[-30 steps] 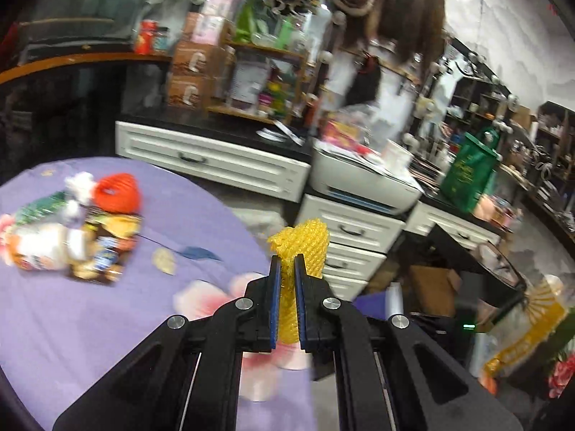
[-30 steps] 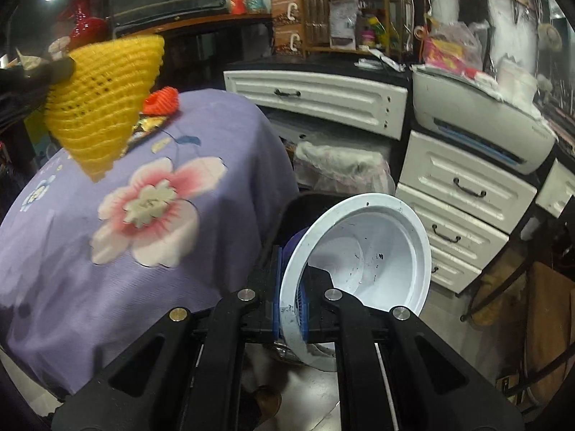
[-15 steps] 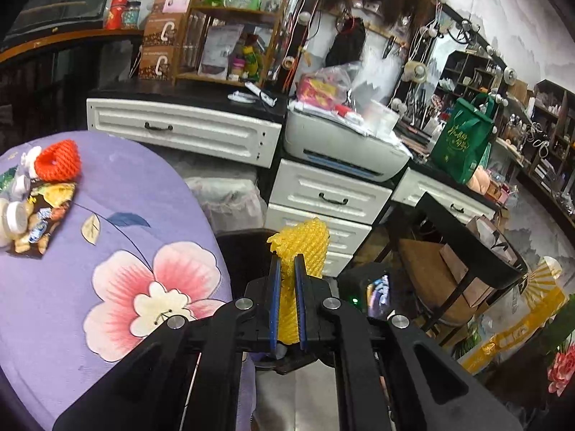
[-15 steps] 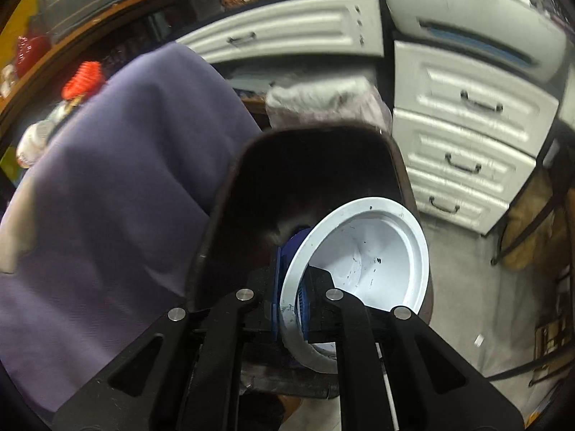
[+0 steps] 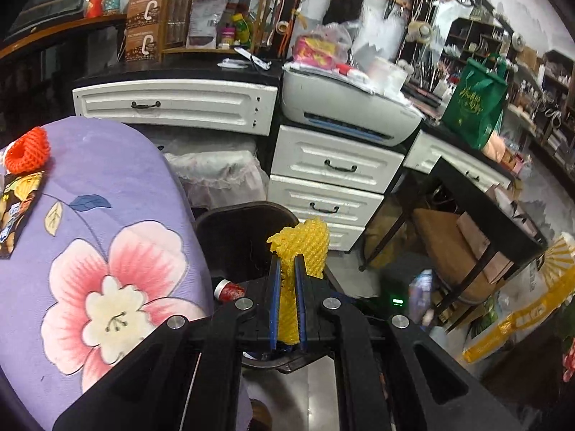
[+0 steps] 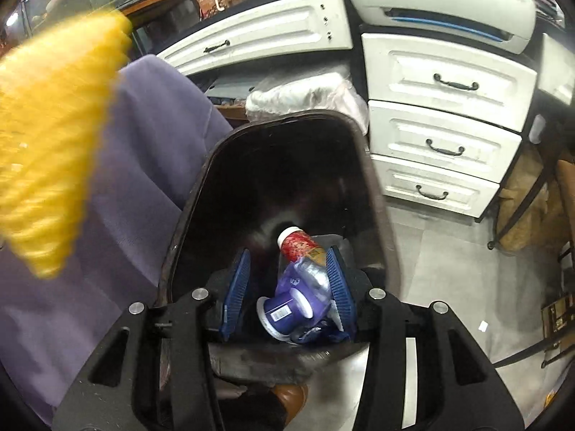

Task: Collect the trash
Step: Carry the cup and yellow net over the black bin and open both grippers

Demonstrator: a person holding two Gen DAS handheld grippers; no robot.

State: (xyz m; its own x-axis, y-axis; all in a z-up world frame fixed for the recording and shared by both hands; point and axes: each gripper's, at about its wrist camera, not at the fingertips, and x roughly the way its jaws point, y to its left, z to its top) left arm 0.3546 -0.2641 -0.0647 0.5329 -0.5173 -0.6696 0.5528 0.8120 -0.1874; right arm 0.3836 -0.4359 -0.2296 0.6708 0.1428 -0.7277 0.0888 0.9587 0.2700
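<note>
My left gripper (image 5: 286,264) is shut on a yellow foam fruit net (image 5: 300,242), held above the dark trash bin (image 5: 230,228) beside the table. The net also shows blurred at the left of the right wrist view (image 6: 54,136). My right gripper (image 6: 287,262) is open over the bin (image 6: 373,186); a purple-and-white cup (image 6: 287,310) and a red-labelled bottle (image 6: 298,244) lie in the bin below its fingers. An orange foam net (image 5: 28,149) and a snack wrapper (image 5: 18,208) lie on the purple flowered tablecloth (image 5: 107,179).
White drawers (image 5: 330,176) and a white printer (image 5: 345,107) stand behind the bin. A second bin with a clear liner (image 5: 219,176) sits by the table. A dark desk (image 5: 478,197) with boxes beneath is to the right.
My right gripper opened and dropped the white-and-purple cup into the bin. My left gripper carried the yellow net from over the table to above the bin.
</note>
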